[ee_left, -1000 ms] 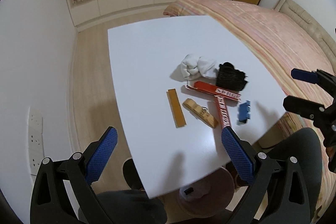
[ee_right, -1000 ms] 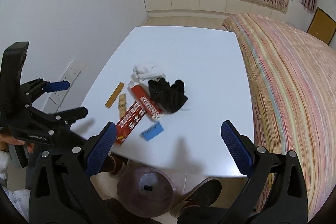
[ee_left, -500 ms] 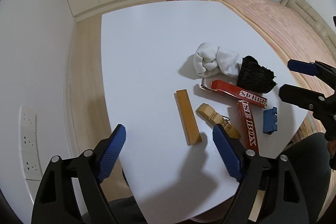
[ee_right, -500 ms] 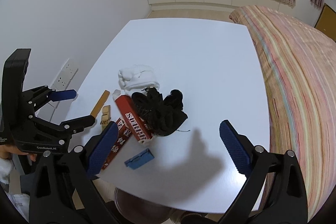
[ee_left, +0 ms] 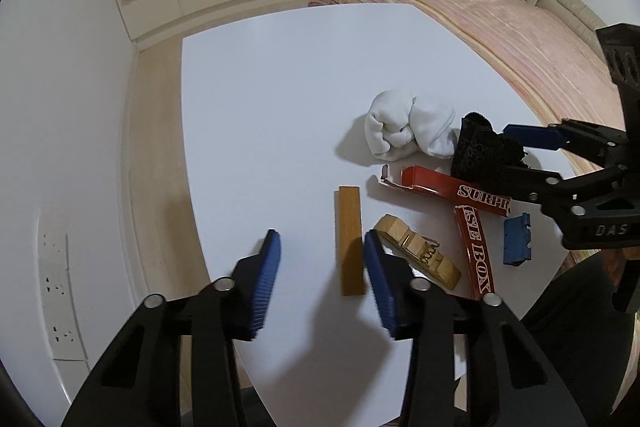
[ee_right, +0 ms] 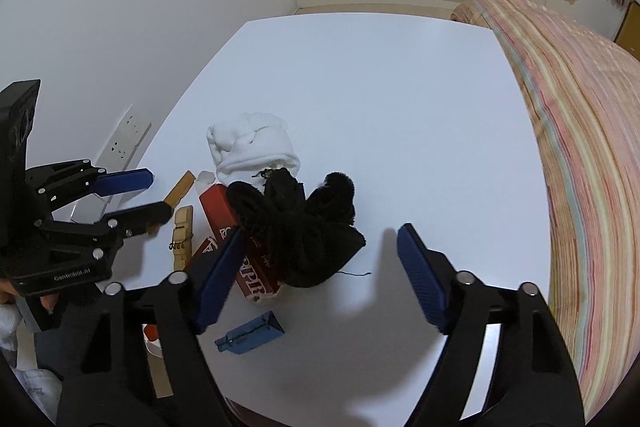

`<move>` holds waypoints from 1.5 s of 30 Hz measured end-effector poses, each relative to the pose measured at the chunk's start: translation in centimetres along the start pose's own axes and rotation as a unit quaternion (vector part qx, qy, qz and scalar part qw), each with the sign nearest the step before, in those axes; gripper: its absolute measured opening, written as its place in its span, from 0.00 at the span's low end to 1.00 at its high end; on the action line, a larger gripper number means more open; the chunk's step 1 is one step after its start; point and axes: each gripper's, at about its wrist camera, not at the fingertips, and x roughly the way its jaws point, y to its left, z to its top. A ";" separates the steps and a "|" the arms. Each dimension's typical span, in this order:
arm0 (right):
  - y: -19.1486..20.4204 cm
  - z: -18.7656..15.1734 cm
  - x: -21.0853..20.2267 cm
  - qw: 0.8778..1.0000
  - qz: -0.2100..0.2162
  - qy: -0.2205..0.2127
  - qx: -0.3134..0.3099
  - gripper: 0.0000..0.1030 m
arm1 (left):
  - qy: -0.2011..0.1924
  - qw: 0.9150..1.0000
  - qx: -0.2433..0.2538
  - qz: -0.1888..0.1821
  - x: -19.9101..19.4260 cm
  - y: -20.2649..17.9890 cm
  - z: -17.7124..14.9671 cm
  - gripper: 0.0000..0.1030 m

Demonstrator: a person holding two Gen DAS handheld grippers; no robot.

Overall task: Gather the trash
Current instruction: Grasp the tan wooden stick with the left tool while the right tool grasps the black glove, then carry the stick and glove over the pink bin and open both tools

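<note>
Left gripper (ee_left: 320,267) closing beside flat tan strip (ee_left: 350,241).

Both tongs are black skeletal frames with silver screws and ribbed blue pads (ee_left: 267,281); the left tongs (ee_right: 132,198) carry white lettering at nine o'clock.

Red box (ee_left: 476,201): "SURPR", "SE BOX"; right gripper (ee_left: 532,157): "DAS"

The black cloth (ee_right: 304,231) hides the middle of the red box (ee_right: 236,239), so its lettering reads only in part. The right gripper's finger (ee_right: 218,277) covers the box's lower left side.
</note>
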 end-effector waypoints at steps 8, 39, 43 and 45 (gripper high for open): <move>0.3 0.1 0.1 1.000 0.021 -0.004 -0.001 0.55 | 0.003 1.000 0.009 -0.017 0.2 0.0 0.4 0.11; 3.7 -2.6 -9.8 0.997 -0.006 -0.075 -0.011 0.28 | -0.053 0.997 0.029 -0.047 -8.0 -2.1 -2.2 0.11; 4.9 -4.3 -12.0 0.996 -0.007 -0.083 -0.016 0.28 | -0.061 0.996 0.039 -0.055 -9.8 -3.2 -3.4 0.11; 5.4 -5.1 -13.0 0.996 -0.007 -0.088 -0.017 0.28 | -0.064 0.995 0.044 -0.059 -10.5 -3.7 -3.9 0.11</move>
